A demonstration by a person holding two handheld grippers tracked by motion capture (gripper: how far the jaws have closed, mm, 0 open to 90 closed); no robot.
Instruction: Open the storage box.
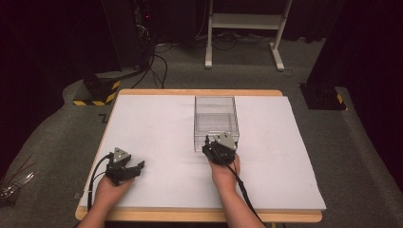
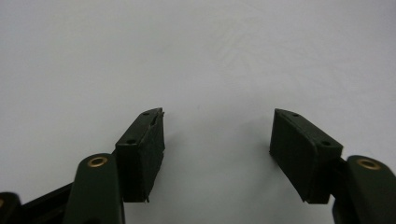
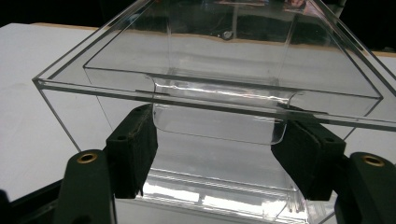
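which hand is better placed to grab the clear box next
Right. The right tongs are open at the near face of the clear box, jaws flanking its front notch. The left tongs are open over the bare white table, well off.

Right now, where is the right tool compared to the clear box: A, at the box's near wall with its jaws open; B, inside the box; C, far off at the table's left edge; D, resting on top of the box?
A: the right tool sits at the near wall of the clear box, its jaws spread either side of the wall's tab-shaped cutout.
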